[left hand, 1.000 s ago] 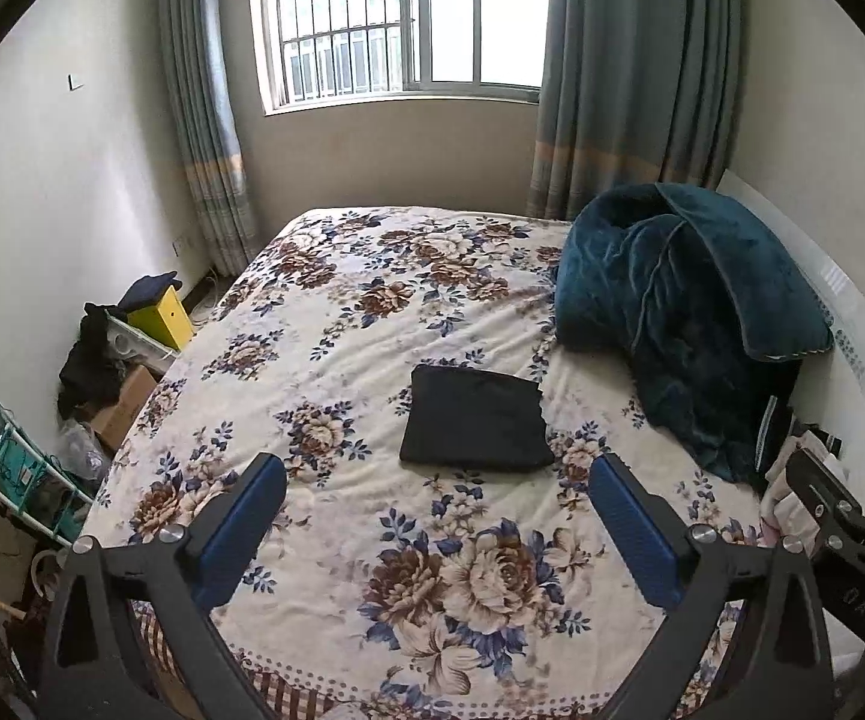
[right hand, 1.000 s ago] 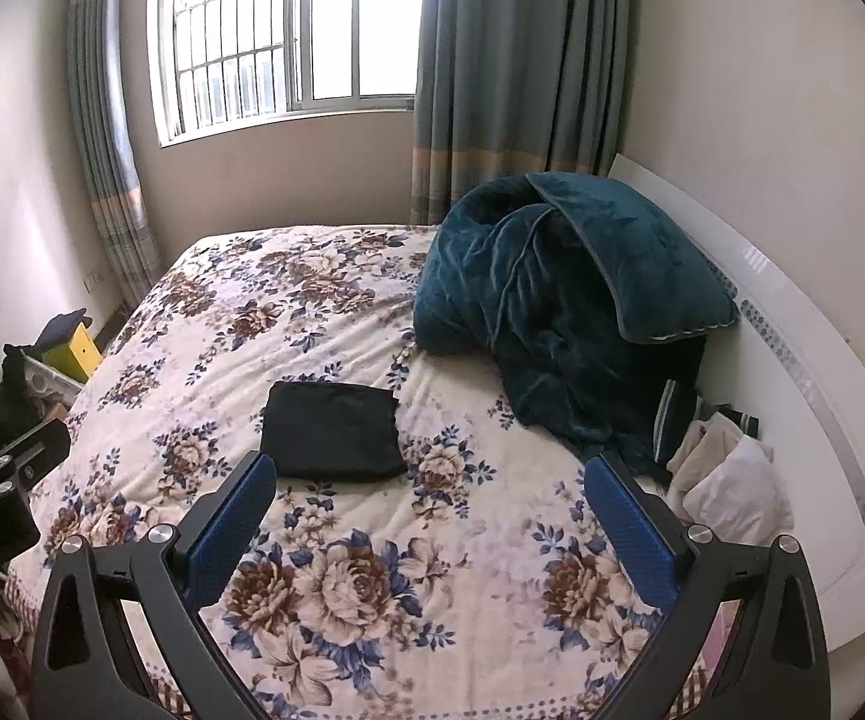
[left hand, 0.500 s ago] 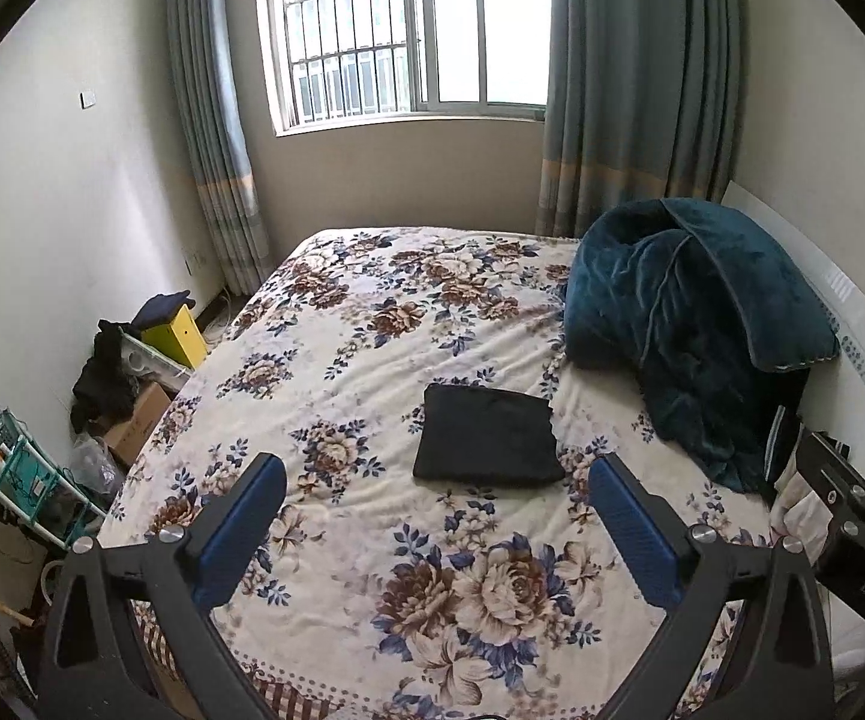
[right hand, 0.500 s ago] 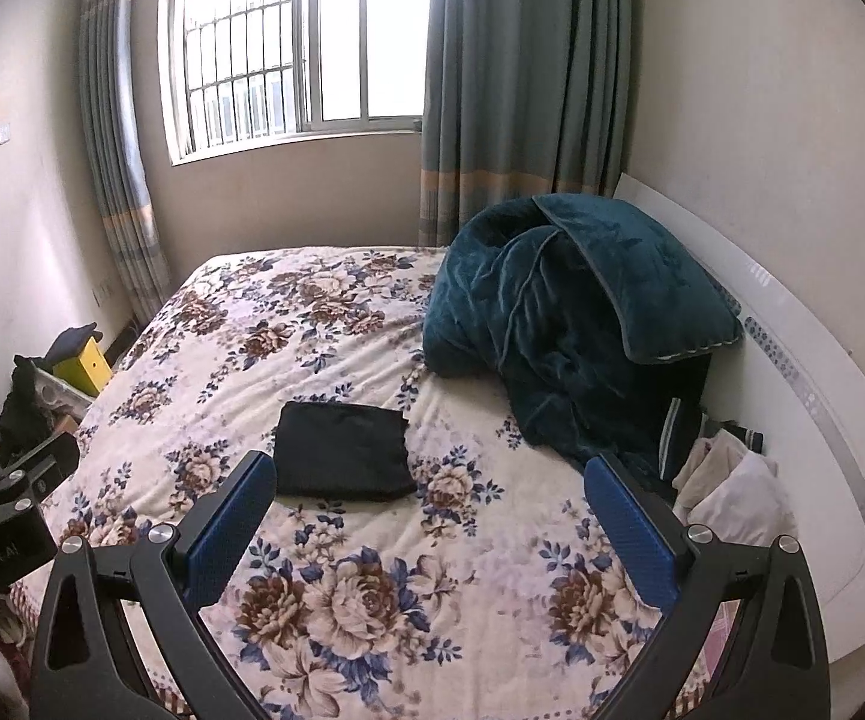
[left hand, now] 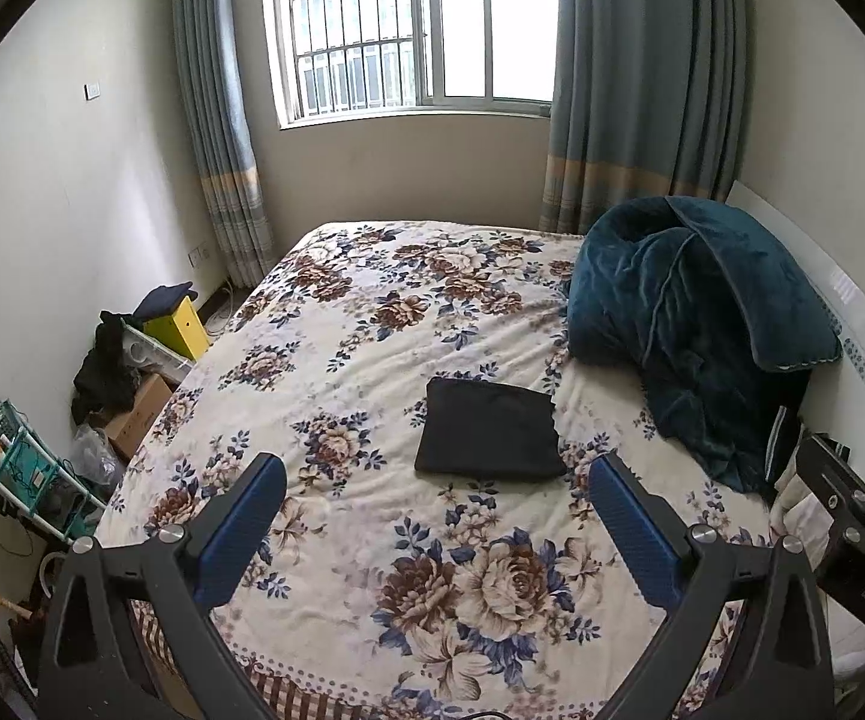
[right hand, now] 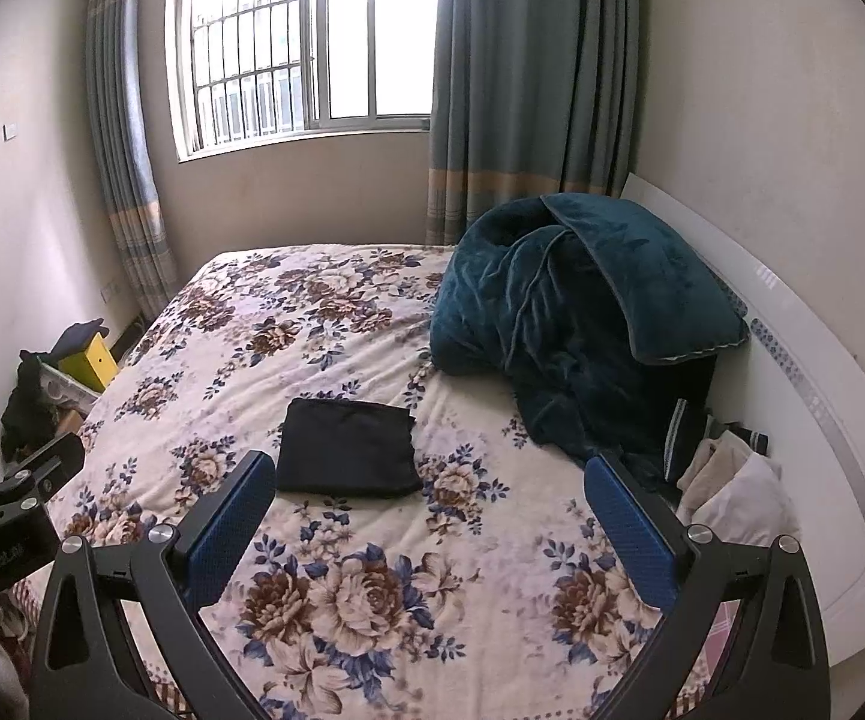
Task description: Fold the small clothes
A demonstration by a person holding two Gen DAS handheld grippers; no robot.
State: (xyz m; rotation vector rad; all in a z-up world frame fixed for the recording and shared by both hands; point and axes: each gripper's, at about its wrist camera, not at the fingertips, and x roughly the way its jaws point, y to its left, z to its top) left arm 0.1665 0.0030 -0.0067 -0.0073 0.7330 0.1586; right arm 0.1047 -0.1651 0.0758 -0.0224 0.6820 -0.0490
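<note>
The black folded garment [left hand: 488,433] lies flat on the floral bedsheet [left hand: 372,312], near the middle of the bed, probably put there so it keeps its shape. The left gripper [left hand: 435,519] and the right gripper [right hand: 429,516] hover well above it, both with jaws wide apart and empty. On the gripper bodies, small white lettering is too blurred to read surely.

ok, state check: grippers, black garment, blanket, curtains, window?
left gripper: open, empty, above the bed.
right gripper: open, empty, above the bed.
black garment: folded into a flat rectangle on the floral sheet.
teal blanket: bunched in a heap by the headboard.
curtains: drawn apart.
window: cannot tell if open.
</note>
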